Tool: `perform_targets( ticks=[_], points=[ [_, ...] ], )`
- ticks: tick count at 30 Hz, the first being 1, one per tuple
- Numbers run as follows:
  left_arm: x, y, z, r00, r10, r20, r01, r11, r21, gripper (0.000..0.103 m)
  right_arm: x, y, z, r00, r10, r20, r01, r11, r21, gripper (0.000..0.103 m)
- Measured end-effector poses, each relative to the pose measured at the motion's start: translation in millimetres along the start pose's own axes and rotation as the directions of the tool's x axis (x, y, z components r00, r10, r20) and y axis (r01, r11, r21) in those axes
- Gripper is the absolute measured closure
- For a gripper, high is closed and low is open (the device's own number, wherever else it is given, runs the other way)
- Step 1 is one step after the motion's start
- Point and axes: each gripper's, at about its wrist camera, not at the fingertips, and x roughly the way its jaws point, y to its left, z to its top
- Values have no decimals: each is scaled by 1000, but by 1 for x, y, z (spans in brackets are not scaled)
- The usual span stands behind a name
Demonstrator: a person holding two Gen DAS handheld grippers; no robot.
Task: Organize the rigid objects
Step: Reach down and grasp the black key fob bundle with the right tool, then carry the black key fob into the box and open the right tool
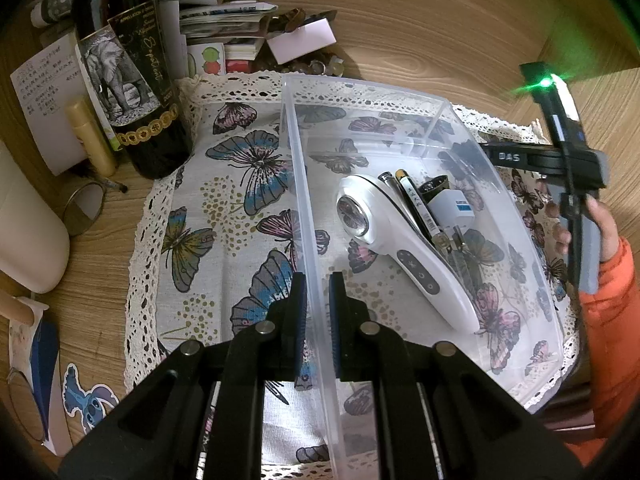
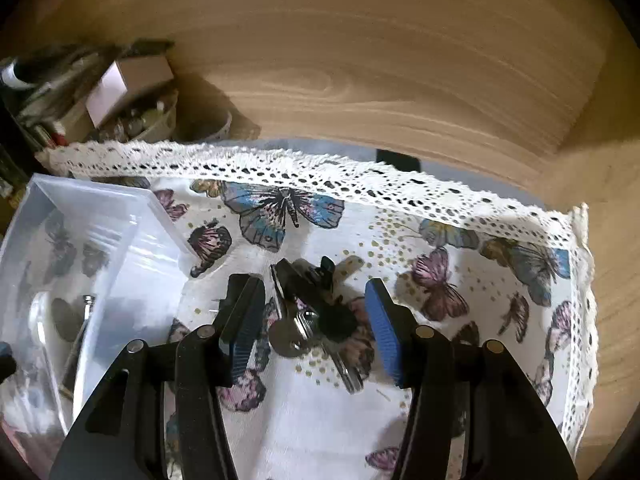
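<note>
A clear plastic box [image 1: 516,216] stands on a butterfly-print cloth [image 1: 224,216]. My left gripper [image 1: 317,300] is shut on the box's left wall, one finger on each side. Inside the box lie a white handheld device [image 1: 400,252], two pens [image 1: 412,204] and a white plug adapter [image 1: 456,208]. In the right wrist view a bunch of keys [image 2: 308,324] with a black fob lies on the cloth [image 2: 460,248], just right of the box [image 2: 100,208]. My right gripper [image 2: 309,286] is open and straddles the keys, its pads apart from them.
A dark wine bottle [image 1: 128,80] and a cream tube [image 1: 90,136] stand left of the cloth. Papers and small boxes [image 1: 224,20] pile up at the back left. A white container [image 1: 28,232] is at the far left. A hand in an orange sleeve [image 1: 604,236] is at right.
</note>
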Motion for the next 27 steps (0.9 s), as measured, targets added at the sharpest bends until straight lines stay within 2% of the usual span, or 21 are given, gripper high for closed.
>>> perform_targets(
  ticks=[4, 8, 15, 27],
  points=[
    [0, 1, 0, 1000, -7, 0, 7, 1000, -4, 94, 17, -1, 2, 1000, -9, -29, 9, 1000, -3, 57],
    [0, 1, 0, 1000, -6, 0, 6, 1000, -4, 94, 20, -5, 4, 1000, 22, -22, -22, 1000, 12, 79],
    [0, 1, -1, 1000, -6, 1, 6, 1000, -3, 94, 2, -7, 5, 999, 12, 34, -12, 1000, 13, 80],
    [0, 2, -1, 1000, -7, 1, 7, 1000, -4, 94, -77, 20, -1, 979, 62, 192, -55, 998, -41, 80]
  ],
)
